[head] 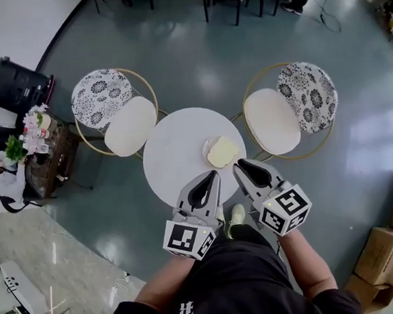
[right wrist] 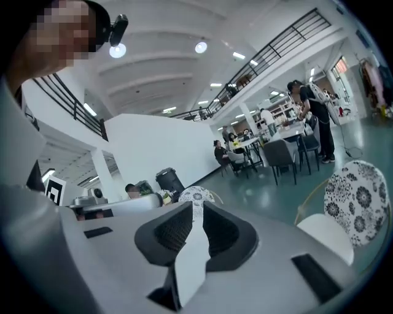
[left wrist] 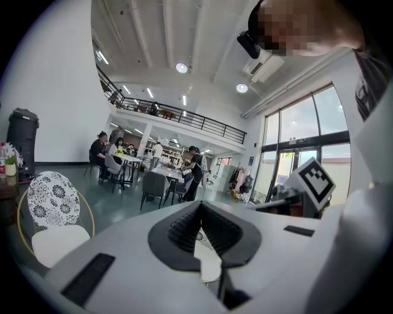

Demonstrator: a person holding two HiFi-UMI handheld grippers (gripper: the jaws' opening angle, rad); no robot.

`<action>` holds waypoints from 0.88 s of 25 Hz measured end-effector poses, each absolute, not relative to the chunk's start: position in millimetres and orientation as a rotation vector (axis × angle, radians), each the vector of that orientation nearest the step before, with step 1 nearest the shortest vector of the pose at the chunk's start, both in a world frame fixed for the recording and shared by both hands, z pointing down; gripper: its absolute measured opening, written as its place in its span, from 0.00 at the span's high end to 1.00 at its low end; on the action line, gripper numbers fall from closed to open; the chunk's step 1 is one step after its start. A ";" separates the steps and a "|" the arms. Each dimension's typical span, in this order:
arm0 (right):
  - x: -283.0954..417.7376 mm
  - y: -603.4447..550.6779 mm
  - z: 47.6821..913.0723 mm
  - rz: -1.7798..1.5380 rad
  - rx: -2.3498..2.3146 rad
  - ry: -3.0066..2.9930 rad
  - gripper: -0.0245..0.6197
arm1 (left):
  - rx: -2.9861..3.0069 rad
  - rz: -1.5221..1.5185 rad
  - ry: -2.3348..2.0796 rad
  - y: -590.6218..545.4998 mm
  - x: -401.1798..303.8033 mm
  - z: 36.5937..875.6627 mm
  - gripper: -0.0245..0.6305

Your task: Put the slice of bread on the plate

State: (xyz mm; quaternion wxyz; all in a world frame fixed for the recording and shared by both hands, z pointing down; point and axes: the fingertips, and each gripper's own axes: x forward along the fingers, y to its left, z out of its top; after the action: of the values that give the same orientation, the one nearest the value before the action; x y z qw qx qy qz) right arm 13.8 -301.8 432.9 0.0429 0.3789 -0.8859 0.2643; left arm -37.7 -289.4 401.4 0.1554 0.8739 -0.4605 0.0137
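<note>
Closest to the lens was the person's dark shirt (head: 241, 279), with both forearms reaching forward from it. Just beyond, the two tools hung side by side over the near edge of the round white counter (head: 173, 158), well above it and touching nothing.

The left tongs (head: 214, 174) were pressed together at the tips, and the left gripper view showed nothing caught in them. The right tongs (head: 240, 163) stood a sliver apart. A thin pale strip of background showed through the gap in the right gripper view, and they too held nothing.

The slice of bread (head: 223, 152) lay flat on the plate (head: 209, 145), on the right side of the counter just ahead of the right tongs. It covered most of the plate, and only a pale crescent of rim showed at its left. Judged from how things lay, the placing looked done. Two chairs (head: 131, 124) with patterned backs flanked the counter, one on each side.

As for handling, the slice was probably very light and soft. It would likely bend under its own weight if lifted by one corner, and a firm squeeze would dent or tear it. Its surface looked dry, so slipping seemed a lesser worry than crushing. If it needed shifting, the sensible hold would be across the crust at the near edge, which is the firmest part. The tongs should come in low and nearly level and close only until the bread just gave. The plate itself looked light enough to skid on the smooth counter if nudged.
</note>
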 end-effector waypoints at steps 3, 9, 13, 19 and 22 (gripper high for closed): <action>16.2 -291.1 391.5 0.732 1.162 -2.786 0.90 | 2.554 -0.003 -1.331 -277.4 -30.4 370.6 0.95; 25.5 -266.3 339.1 0.530 1.183 -2.859 0.94 | 2.625 -0.044 -1.334 -253.6 -13.3 333.6 0.95; 27.2 -251.3 318.7 0.412 1.183 -2.870 0.95 | 2.653 -0.056 -1.352 -248.5 -8.3 316.4 0.95; 28.1 -233.7 304.3 0.248 1.169 -2.861 0.95 | 2.700 -0.070 -1.354 -236.2 2.6 303.3 0.96; 26.2 -229.0 300.3 0.221 1.169 -2.862 0.95 | 2.718 -0.070 -1.355 -231.2 2.7 299.1 0.96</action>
State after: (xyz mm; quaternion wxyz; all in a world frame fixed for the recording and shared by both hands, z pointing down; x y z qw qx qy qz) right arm 26.2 -229.0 300.3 0.0210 0.3771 -0.9232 0.0714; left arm 2.7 -231.2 299.1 0.0517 0.8935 -0.4455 -0.0231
